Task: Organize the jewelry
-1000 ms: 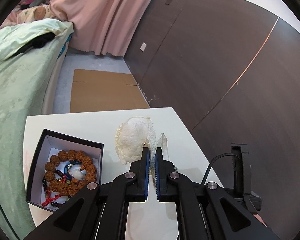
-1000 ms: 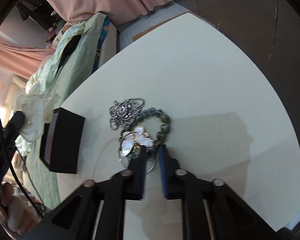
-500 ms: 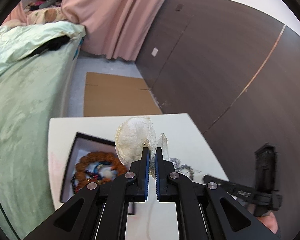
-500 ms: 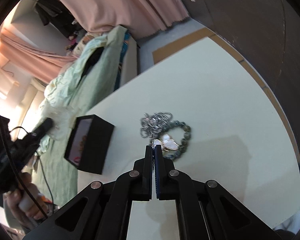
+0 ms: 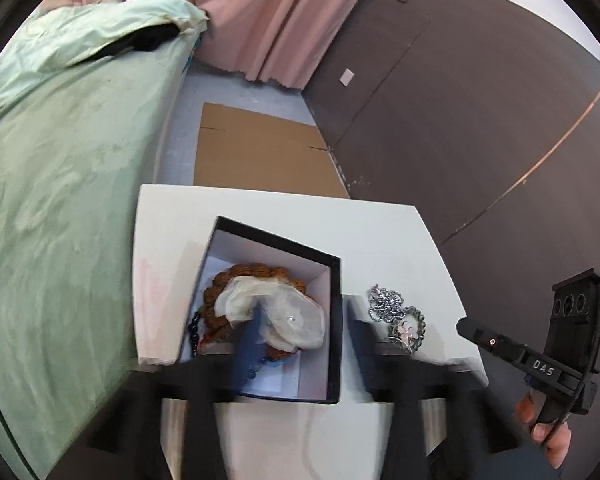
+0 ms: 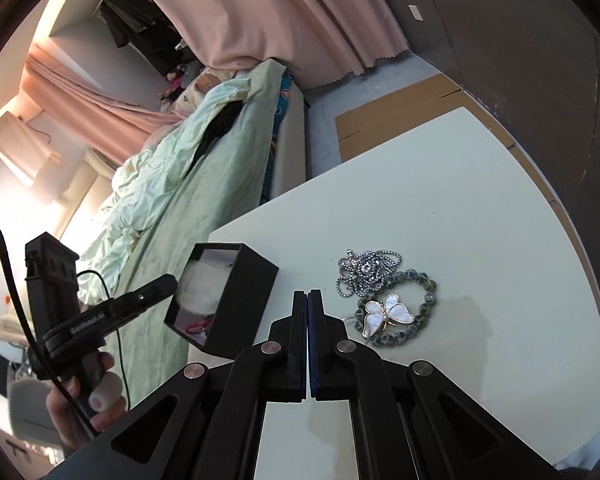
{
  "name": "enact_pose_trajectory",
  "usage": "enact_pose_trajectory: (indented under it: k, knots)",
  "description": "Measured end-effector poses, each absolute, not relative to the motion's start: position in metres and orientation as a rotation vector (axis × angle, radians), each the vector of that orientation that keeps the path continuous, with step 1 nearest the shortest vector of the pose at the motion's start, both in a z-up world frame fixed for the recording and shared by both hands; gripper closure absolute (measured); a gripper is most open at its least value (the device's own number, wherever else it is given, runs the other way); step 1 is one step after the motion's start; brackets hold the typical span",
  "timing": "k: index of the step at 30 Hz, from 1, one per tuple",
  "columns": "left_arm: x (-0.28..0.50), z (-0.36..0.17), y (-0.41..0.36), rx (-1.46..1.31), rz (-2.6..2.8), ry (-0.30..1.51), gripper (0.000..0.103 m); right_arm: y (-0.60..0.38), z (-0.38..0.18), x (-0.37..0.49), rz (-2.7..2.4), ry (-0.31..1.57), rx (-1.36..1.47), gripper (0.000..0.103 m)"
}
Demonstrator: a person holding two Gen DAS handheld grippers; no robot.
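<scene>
We find the left gripper [image 5: 300,344] blurred, jaws opening over the black box [image 5: 334,320] — the fabric flower [image 5: 276,312] hides the beads; right gripper [image 6: 308,344] fingers together, empty.

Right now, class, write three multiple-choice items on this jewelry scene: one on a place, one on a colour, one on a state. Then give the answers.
1. Where does the white fabric flower lie?
A. On the cardboard
B. Inside the black box
C. On the bed

2. What colour are the wings of the butterfly pendant?
A. Pearly white
B. Red
C. Black

3. How do the jaws of the right gripper stand?
A. Clamped on the silver chain
B. Wide apart
C. Shut, with nothing between them

Answers:
1 B, the flower rests on the brown bead bracelet within the box's walls.
2 A, the wings shine pale on the white table.
3 C, the pads meet above bare table.
</scene>
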State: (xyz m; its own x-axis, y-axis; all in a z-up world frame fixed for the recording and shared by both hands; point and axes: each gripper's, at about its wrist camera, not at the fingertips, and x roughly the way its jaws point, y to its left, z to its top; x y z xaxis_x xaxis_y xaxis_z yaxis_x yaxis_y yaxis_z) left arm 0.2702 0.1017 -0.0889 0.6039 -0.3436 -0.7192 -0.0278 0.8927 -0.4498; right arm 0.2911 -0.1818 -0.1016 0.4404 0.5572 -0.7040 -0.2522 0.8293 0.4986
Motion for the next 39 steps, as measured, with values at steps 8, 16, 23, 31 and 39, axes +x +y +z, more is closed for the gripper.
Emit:
enact_pose_trajectory:
  k: [8,16,23,31,39]
  knots:
    - [0.253,-0.070,0.113,-0.461,-0.172,0.814,0.016,-0.174,-0.131,0.292,0.441,1.119,0.273,0.073]
    - [0.252,-0.065,0.115,-0.470,-0.190,0.798,0.016,-0.148,-0.148,0.285,0.464,1.202,0.158,0.054]
    - [0.250,-0.060,0.121,-0.489,-0.189,0.779,0.016,-0.123,-0.159,0.283,0.413,1.209,-0.028,0.040]
    - [0.246,-0.058,0.132,-0.490,-0.171,0.772,0.016,-0.099,-0.160,0.285,0.390,1.168,-0.210,0.036]
    - [0.240,-0.055,0.146,-0.516,-0.158,0.757,0.016,-0.093,-0.155,0.277,0.431,1.155,-0.312,0.052]
